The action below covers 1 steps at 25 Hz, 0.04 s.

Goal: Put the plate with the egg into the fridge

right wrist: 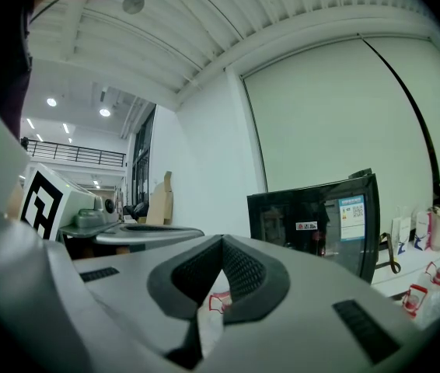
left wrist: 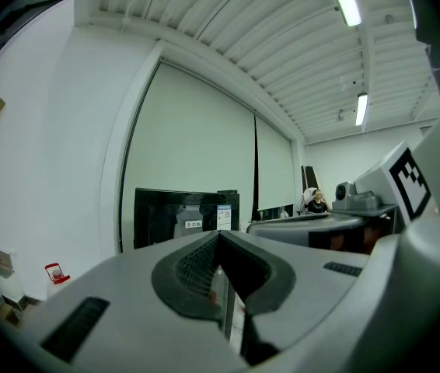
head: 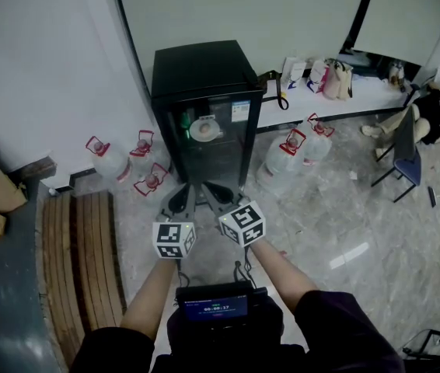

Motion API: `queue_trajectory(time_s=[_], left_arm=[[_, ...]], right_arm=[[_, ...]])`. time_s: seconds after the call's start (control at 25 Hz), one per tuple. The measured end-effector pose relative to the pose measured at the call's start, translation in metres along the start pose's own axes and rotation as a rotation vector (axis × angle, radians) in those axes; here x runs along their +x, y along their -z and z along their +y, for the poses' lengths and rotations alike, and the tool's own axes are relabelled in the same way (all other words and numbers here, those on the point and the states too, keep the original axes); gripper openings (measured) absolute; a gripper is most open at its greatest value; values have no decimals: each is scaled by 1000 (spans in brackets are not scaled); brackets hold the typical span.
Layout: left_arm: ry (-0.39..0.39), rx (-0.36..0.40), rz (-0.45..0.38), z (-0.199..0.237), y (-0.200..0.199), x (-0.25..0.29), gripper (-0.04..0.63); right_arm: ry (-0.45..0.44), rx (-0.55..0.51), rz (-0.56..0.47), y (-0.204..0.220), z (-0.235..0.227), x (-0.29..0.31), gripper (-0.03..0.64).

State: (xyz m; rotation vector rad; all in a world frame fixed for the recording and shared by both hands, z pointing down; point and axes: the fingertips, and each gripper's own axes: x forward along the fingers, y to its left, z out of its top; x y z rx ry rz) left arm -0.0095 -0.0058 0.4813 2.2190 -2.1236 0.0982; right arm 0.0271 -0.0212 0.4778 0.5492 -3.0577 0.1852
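Item: plate [head: 204, 129], frame centre, apparently inside the fridge [head: 201, 72] behind glass. Both pinched closed, empty: left claw [head: 179, 201], right claw [head: 218, 196] (side by side). I'd check the door sits flush.

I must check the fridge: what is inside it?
The fridge has a dark glass door; through it a white plate shows near the top. The rest is too dark.

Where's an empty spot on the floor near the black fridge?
The grey marble floor is bare between the clear red-capped water jugs and the blue chair. The brown wooden slats are bare too. Jugs crowd both sides of the black glass-door fridge.
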Motion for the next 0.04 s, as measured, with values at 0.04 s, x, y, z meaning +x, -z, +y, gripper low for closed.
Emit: queue_trajectory(time_s=[0.04], left_arm=[[0,0,-1,1,0,-1,9]], right_arm=[[-1,-1,1,1,1,1,8]])
